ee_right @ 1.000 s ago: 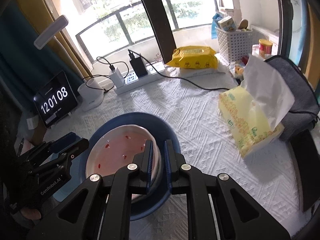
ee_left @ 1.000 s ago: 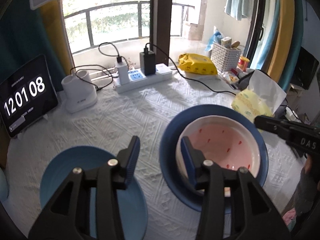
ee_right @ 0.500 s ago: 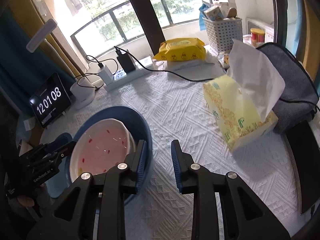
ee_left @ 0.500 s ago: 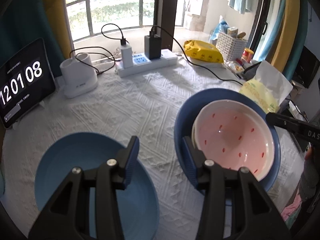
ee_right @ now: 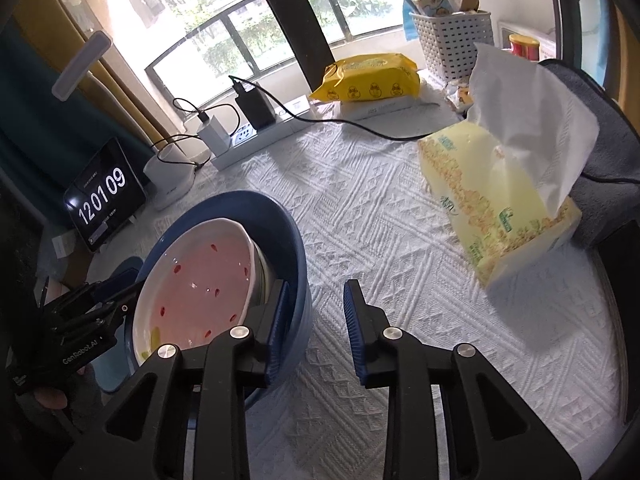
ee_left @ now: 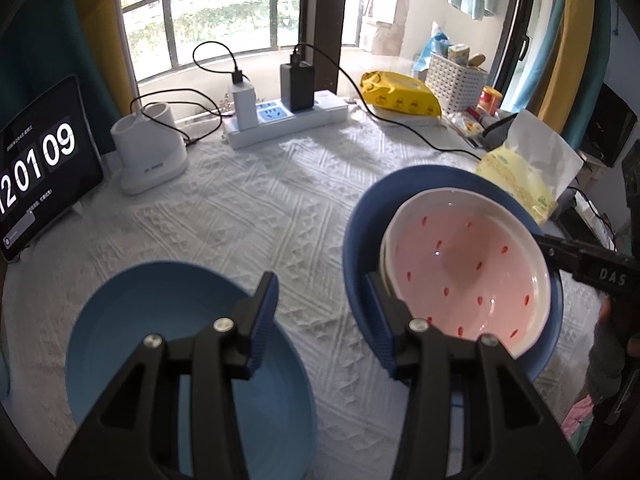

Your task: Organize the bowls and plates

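Right gripper: jaws parted, nothing between them, only tablecloth below. They have just been opening, and the inner pad sits just outside the wall of the dark blue bowl, the outer pad over bare cloth.

Left gripper: jaws apart, grasping nothing. 1 pad hangs over the light blue bowl, the other at the near rim of the dark blue bowl; contact with that rim cannot be told.

Pink dish: white-rimmed, red flecks inside, resting tilted inside the dark blue bowl, on top of what looks like 1 more white piece (only its edge shows).

Light blue bowl: alone on the cloth, left of the stack, well apart from it.

Table: white quilted cloth. At the back stand a clock tablet, a power strip with chargers and a yellow wipes pack; a tissue pack lies to the right.

Step in hand: judged to be the release of the pink dish into the nest, the right gripper now free.

Next move, as a judgement: the light blue bowl remains unstacked. It calls for a grip on its rim, a lift, and a level set-down, taking care not to knock the tilted pink dish.
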Demonstrator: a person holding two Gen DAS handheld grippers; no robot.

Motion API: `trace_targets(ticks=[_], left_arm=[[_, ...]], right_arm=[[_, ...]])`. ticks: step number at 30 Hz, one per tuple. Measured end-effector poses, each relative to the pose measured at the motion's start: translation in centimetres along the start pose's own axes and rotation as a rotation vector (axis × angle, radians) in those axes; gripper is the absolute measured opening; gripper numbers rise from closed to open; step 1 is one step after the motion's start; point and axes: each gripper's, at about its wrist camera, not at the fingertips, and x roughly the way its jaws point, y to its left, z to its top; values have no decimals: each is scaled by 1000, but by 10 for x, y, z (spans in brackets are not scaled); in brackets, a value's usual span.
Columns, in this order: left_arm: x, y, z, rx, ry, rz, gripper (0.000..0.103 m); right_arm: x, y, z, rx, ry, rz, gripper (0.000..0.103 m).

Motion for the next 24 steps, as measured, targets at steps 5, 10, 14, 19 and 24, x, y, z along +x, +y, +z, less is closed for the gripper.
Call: trace_targets(ticks=[5,10,14,19,24], left_arm=[[0,0,0,2,-5,-5,44],[-1,-2,-1,-2,-8,-19,36],[-2,-9,-1,23,-15,-20,24],[-2,-11,-2,14,-23,-50,16],[-5,-15,-3,11,-33,-49,11]], right_arm=[[5,0,-2,17,-2,-7,29],[6,-3,-4,78,3,-1,29],[6,-5,-5,99,-6,8,29],[6,-4,-7,110,-26,22,26],[5,7,-8,79,-50,2,13]])
